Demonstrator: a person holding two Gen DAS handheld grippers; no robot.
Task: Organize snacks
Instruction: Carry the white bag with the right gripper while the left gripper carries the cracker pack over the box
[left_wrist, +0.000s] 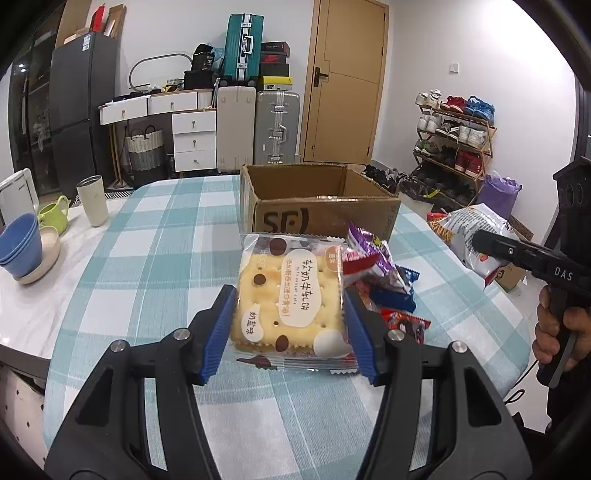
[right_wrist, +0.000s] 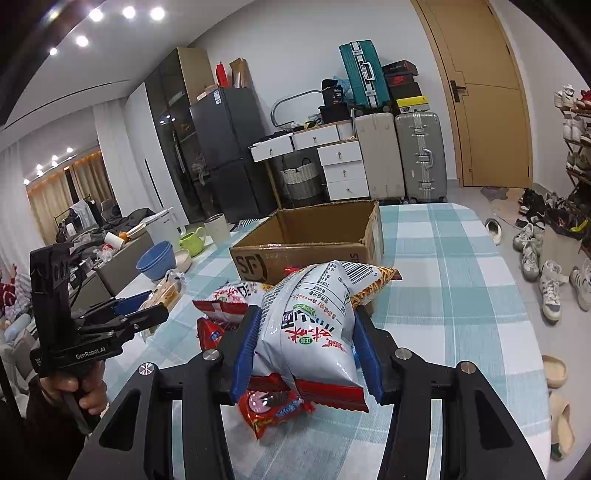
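My left gripper (left_wrist: 290, 325) is shut on a clear-wrapped cracker cake pack (left_wrist: 290, 295), its blue pads pressing both sides, held above the checked tablecloth. My right gripper (right_wrist: 306, 350) is shut on a white and red puffed snack bag (right_wrist: 314, 317), lifted over a heap of small snack packets (right_wrist: 271, 406). An open cardboard box (left_wrist: 317, 206) (right_wrist: 314, 236) marked SF stands just beyond both grippers. The right gripper with its bag (left_wrist: 476, 240) shows at the right edge of the left wrist view. The left gripper (right_wrist: 147, 314) appears at the left of the right wrist view.
Loose purple, red and blue packets (left_wrist: 380, 280) lie right of the cracker pack. Blue bowls (left_wrist: 20, 243), a green mug (left_wrist: 53, 218) and a white tumbler (left_wrist: 92, 199) stand at the table's left end. Suitcases, drawers and a shoe rack (left_wrist: 454, 144) lie beyond the table.
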